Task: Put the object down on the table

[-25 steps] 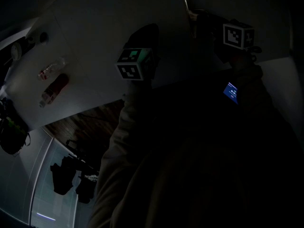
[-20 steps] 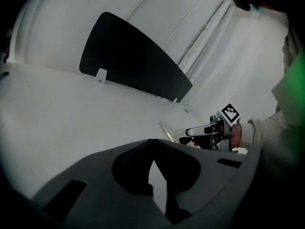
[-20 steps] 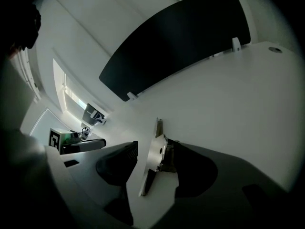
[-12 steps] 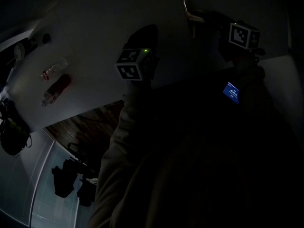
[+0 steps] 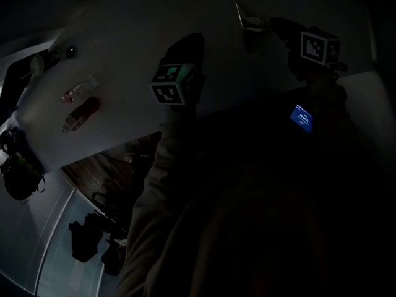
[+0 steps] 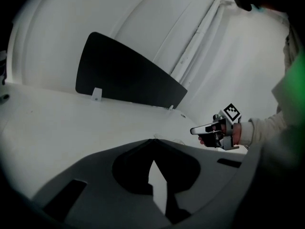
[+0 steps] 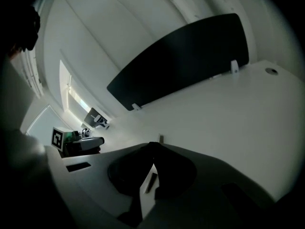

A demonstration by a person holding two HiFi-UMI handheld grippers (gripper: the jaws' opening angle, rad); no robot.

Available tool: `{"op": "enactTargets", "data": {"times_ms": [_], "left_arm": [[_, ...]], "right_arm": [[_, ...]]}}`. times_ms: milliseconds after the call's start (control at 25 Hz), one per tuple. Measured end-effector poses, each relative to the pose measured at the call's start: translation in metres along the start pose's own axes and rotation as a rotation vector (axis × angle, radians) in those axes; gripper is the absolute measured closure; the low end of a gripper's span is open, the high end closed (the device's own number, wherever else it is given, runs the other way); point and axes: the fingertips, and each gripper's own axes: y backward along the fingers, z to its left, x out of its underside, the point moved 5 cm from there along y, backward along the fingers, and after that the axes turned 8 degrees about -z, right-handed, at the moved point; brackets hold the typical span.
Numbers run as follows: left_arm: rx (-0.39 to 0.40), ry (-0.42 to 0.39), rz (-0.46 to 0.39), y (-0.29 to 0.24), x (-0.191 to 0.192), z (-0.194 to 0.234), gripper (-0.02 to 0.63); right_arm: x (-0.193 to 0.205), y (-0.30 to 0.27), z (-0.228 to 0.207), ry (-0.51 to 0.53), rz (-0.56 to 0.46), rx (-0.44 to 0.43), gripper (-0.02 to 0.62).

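Observation:
The scene is dim. A small pale, shiny object (image 5: 245,22) lies on the white table (image 5: 124,36), just left of my right gripper (image 5: 278,28). In the right gripper view a small piece (image 7: 160,138) stands on the table just past the jaw tips. That gripper (image 7: 153,146) is shut with nothing between its jaws, and it also shows in the left gripper view (image 6: 194,130). My left gripper (image 5: 190,41) hovers over the table's near part. Its jaws (image 6: 153,141) meet at the tips and hold nothing.
A clear bottle (image 5: 79,90) and a red bottle (image 5: 81,113) lie at the table's left end. A black divider panel (image 6: 124,78) stands along the far side. Bags (image 5: 86,240) sit on the floor below the table's edge.
The right gripper has drawn back to the right, away from the pale object, which now lies free on the table. The left gripper has stayed in place.

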Motion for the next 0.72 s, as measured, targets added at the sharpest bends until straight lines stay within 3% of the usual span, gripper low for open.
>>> {"op": "enactTargets", "data": {"times_ms": [320,720], "left_arm": [[0.002,-0.059,-0.067,0.009,-0.046,-0.015,0.601],[-0.009,-0.169,-0.225,0.028,-0.146,-0.041,0.601]], "right_arm": [[-0.048,0.021,0.032,0.107,-0.059,-0.072,0.577],[-0.154,0.062,0.101,0.302,-0.222,-0.154,0.577]]}}
